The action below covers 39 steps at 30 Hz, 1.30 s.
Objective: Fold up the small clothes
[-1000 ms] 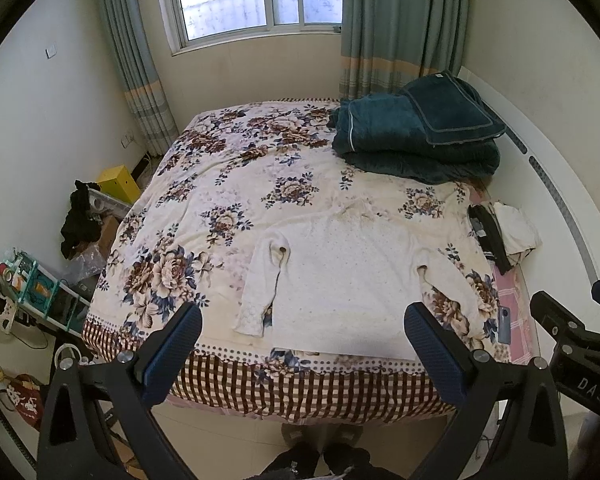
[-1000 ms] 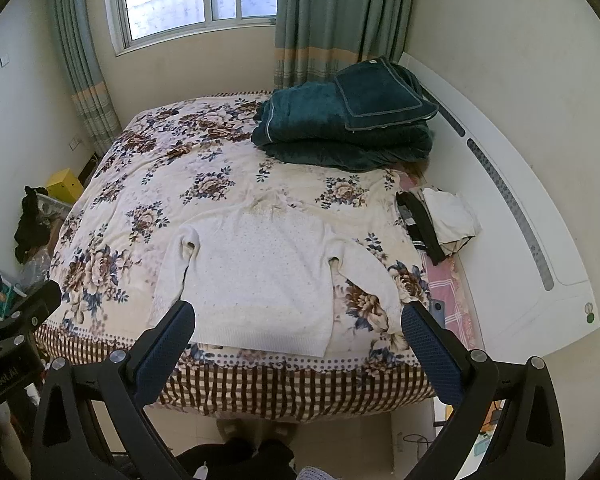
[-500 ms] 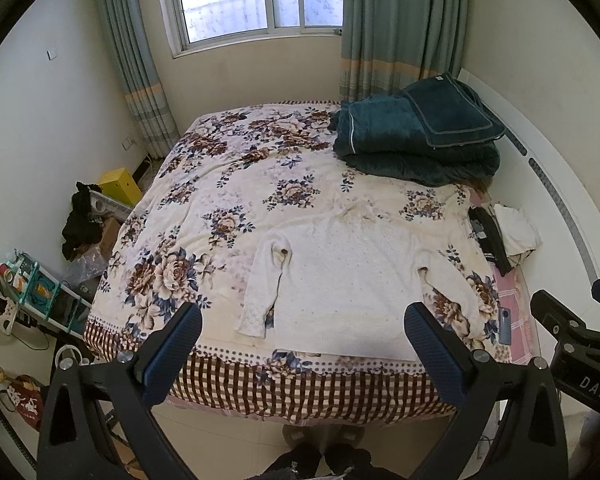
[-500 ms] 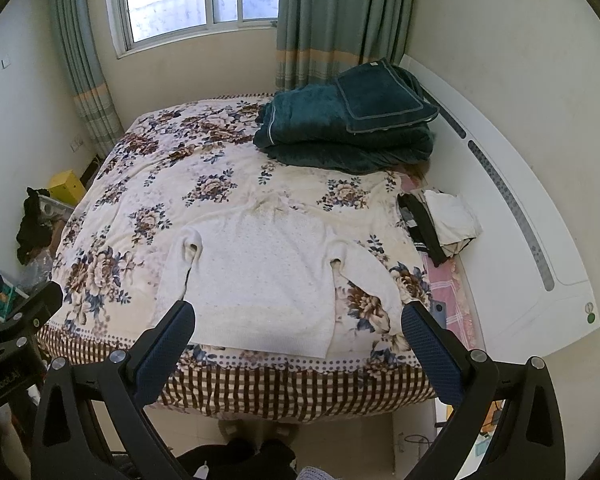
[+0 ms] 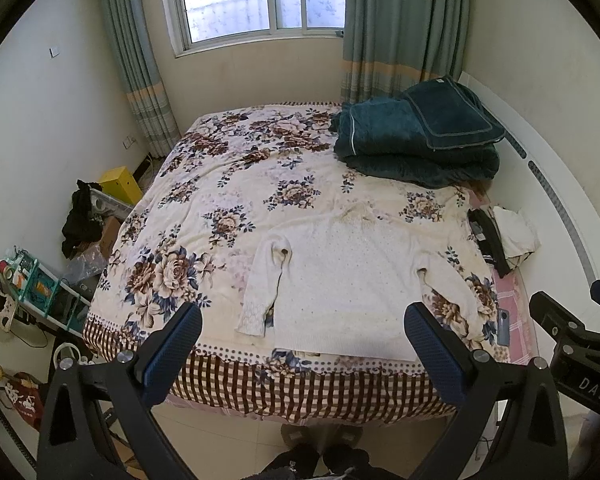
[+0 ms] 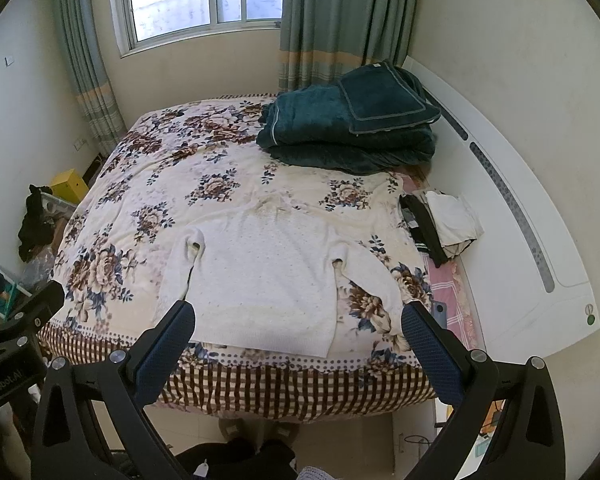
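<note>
No fold appears to have been made: the white sweater point(image 5: 340, 280) is spread flat, sleeves out, near the foot edge of the floral bed point(image 5: 228, 184). The left gripper point(image 5: 300, 344) and right gripper point(image 6: 296, 340) are held wide apart above the floor, nothing grasped; every fold seems left.

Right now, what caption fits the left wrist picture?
Open left gripper hovers before a white long-sleeved sweater spread flat on the floral bedspread.
</note>
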Each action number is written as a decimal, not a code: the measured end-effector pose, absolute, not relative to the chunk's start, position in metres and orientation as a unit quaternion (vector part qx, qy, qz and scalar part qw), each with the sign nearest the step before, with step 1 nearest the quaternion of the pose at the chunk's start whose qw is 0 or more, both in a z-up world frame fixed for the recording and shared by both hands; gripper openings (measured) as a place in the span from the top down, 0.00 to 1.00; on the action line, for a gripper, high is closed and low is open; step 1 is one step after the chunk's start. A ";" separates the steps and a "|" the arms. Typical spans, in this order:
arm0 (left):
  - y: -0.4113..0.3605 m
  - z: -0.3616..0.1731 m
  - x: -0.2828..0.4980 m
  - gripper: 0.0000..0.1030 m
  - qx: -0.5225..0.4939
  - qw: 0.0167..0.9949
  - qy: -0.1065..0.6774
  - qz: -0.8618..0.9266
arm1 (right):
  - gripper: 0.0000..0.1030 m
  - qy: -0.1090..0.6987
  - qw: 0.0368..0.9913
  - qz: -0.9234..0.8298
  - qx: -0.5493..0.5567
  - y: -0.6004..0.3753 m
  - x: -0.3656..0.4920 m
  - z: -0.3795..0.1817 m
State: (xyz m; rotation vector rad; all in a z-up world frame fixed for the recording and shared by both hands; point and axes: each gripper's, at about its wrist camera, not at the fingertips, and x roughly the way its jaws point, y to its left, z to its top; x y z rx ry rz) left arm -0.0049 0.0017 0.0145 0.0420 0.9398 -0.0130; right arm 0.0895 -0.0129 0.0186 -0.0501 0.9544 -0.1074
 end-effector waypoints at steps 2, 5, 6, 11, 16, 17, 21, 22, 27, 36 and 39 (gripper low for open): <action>0.001 0.014 -0.005 0.00 0.021 0.891 0.453 -0.006 | 0.00 0.458 0.887 -0.053 -0.024 -0.013 0.089 0.019; 0.002 0.014 -0.006 0.00 0.020 0.892 0.452 -0.007 | 0.00 0.458 0.887 -0.052 -0.024 -0.013 0.089 0.019; 0.002 0.014 -0.006 0.00 0.020 0.892 0.452 -0.007 | 0.00 0.458 0.887 -0.052 -0.024 -0.013 0.089 0.019; 0.002 0.014 -0.006 0.00 0.020 0.892 0.451 -0.007 | 0.00 0.457 0.888 -0.052 -0.024 -0.012 0.089 0.020; 0.001 0.018 -0.004 0.00 0.019 0.893 0.450 -0.006 | 0.00 0.457 0.887 -0.052 -0.024 -0.012 0.089 0.020; 0.001 0.018 -0.004 0.00 0.019 0.893 0.450 -0.006 | 0.00 0.457 0.888 -0.052 -0.024 -0.012 0.088 0.019; 0.001 0.020 -0.003 0.00 0.018 0.893 0.449 -0.006 | 0.00 0.457 0.888 -0.052 -0.024 -0.012 0.088 0.019; 0.001 0.021 -0.003 0.00 0.018 0.893 0.449 -0.007 | 0.00 0.456 0.888 -0.052 -0.024 -0.011 0.088 0.022; 0.000 0.021 -0.001 0.00 0.017 0.893 0.451 -0.008 | 0.00 0.459 0.887 -0.049 -0.023 -0.007 0.090 0.028; -0.001 0.004 0.025 0.00 0.015 0.890 0.456 -0.001 | 0.00 0.469 0.881 -0.059 -0.004 -0.012 0.102 0.015; 0.000 -0.017 0.033 0.00 0.026 0.895 0.445 0.009 | 0.00 0.479 0.874 -0.071 0.028 -0.028 0.114 -0.013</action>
